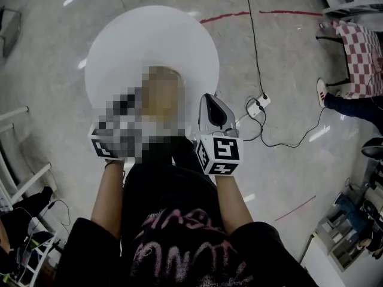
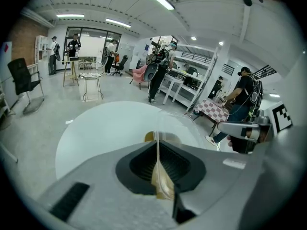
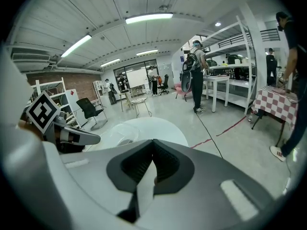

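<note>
Shut tight with the left tool on the thin clear edge of a plastic bag, something tan showing just past the tips. Shut likewise with the right tool on pale film, seemingly the same bag's 3 o'clock side. Held over the round white tabletop, at 12 o'clock from the body. Best to grip firmly, pull evenly and stay level, lest the film slip or tear.

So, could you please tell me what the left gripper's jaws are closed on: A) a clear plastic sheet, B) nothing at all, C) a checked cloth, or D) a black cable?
A: in the left gripper view, the left gripper has its jaws shut on a clear plastic sheet, which runs out edge-on over the round white table.
</note>
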Motion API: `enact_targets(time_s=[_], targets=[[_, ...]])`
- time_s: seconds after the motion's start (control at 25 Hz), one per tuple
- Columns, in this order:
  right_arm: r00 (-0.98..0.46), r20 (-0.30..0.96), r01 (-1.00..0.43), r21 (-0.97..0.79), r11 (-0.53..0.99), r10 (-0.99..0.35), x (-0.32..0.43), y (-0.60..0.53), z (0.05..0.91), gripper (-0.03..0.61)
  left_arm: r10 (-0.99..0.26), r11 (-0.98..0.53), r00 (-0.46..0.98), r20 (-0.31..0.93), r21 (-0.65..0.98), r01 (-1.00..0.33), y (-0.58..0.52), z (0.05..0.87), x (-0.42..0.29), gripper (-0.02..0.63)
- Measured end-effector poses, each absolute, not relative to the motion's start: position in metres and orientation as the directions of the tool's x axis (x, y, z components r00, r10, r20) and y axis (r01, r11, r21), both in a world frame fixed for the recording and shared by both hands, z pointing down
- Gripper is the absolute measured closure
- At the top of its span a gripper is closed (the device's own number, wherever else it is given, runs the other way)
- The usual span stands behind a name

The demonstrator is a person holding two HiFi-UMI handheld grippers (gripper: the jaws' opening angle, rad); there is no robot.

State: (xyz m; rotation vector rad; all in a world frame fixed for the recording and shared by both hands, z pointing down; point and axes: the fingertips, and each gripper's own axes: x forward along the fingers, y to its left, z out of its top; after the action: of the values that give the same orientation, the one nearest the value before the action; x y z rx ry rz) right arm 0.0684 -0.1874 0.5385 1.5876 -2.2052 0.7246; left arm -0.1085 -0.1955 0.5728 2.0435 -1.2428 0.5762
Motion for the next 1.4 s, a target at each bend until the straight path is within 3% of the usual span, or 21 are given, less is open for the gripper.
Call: enact_targets(time_s=[1.4], targets=[[-0.395,0.295,-0.919,-0.129,0.373,-0.87,0.061,-0.171,0.404,0.574,-0.804,-0.344,0.401,0.44,0.205,-0.916,-0.174,0.428,-0.114,0.598]])
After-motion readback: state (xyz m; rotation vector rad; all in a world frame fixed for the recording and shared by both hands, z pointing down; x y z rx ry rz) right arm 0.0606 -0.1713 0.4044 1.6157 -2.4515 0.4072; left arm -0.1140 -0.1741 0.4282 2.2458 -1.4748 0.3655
